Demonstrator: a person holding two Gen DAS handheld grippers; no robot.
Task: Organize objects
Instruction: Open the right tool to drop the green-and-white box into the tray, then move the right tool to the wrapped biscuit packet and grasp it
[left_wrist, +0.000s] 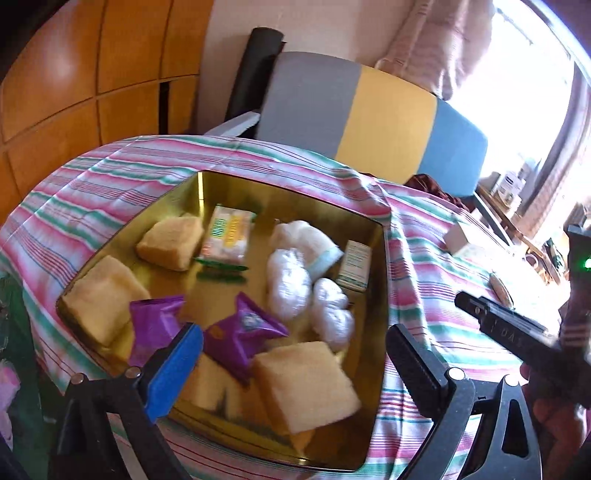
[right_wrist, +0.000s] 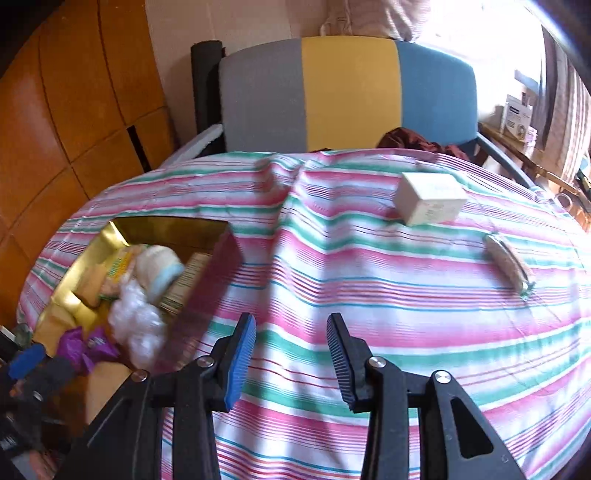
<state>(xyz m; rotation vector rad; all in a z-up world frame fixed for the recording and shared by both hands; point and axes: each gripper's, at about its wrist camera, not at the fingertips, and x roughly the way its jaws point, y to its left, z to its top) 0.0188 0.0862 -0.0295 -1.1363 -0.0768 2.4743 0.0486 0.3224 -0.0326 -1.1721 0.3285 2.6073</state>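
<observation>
The left gripper (left_wrist: 295, 354) stands with its jaws wide and nothing between them, the blue pad (left_wrist: 173, 373) and the black pad (left_wrist: 413, 365) framing the near part of a gold tin (left_wrist: 382, 258). Directly between and just beyond these fingers lie a pale yellow cake square (left_wrist: 306, 384) and 2 purple packets (left_wrist: 240, 336); further out sit 3 clear-wrapped white bundles (left_wrist: 288, 280), 2 more cake squares (left_wrist: 170, 242), a green-and-yellow packet (left_wrist: 227, 240) and a small green-and-white box (left_wrist: 354, 267) against the far-right wall. The right gripper (right_wrist: 291, 354) holds its jaws narrow but parted, empty, above bare striped cloth (right_wrist: 369, 302). Beyond its fingers and to their right rests a cream carton (right_wrist: 428, 199), and further right a flat oval object (right_wrist: 508, 264), too blurred to identify; both lie on the cloth, well apart from the tin, which sits to the left of these fingers. A grey, yellow and blue chair back (right_wrist: 347, 92) rises behind the table. Judged from this layout, the step in hand is the collection of the 2 loose items into the tin. The next move calls for the right jaws to widen before closing on the carton, whose width appears greater than the present gap.
</observation>
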